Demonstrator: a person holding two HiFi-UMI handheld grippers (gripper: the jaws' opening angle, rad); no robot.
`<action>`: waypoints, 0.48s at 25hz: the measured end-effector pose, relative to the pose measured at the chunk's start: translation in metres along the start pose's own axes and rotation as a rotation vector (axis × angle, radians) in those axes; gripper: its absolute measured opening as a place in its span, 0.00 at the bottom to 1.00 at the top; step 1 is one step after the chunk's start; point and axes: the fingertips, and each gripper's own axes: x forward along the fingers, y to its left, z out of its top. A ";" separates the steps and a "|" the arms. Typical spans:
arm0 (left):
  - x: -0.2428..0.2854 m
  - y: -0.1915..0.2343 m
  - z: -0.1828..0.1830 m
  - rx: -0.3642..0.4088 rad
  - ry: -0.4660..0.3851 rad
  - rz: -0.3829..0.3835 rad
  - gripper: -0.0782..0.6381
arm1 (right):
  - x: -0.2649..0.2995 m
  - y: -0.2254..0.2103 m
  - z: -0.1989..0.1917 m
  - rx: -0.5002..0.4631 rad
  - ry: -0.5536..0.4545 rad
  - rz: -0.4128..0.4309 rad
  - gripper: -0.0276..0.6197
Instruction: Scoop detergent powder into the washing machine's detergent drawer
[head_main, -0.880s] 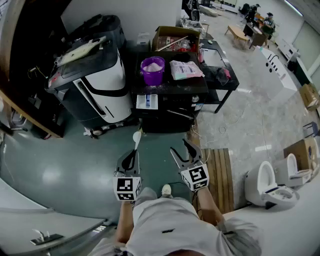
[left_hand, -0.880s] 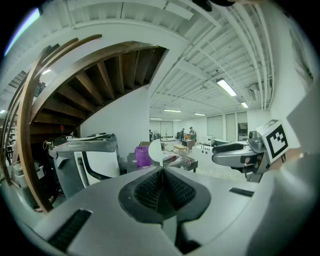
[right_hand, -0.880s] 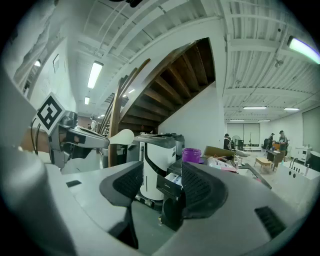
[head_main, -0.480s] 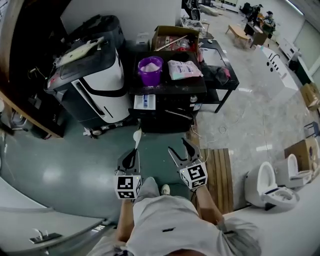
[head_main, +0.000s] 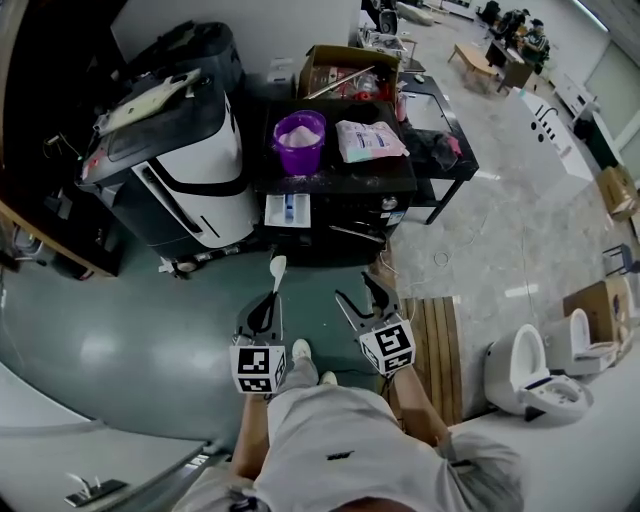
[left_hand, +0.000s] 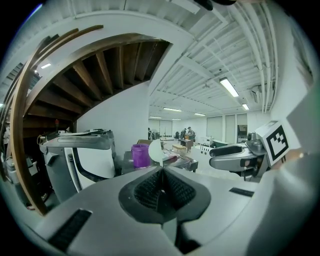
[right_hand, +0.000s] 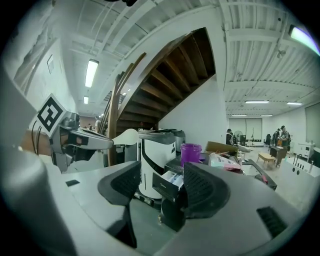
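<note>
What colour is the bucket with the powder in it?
The bucket is purple. The head view shows it best.

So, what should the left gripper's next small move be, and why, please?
Probably carry the left gripper forward to the purple bucket: it is shut on the white spoon, over the floor short of the washing machine; the bucket holds powder and the detergent drawer stands open.
</note>
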 end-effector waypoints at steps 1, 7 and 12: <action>0.005 0.005 0.001 -0.005 0.001 -0.006 0.13 | 0.008 -0.001 0.000 -0.001 0.008 -0.001 0.43; 0.041 0.039 0.000 -0.042 0.023 -0.055 0.13 | 0.057 -0.005 0.005 -0.002 0.041 -0.030 0.42; 0.069 0.062 0.006 -0.047 0.026 -0.112 0.13 | 0.090 -0.011 0.014 -0.004 0.058 -0.067 0.42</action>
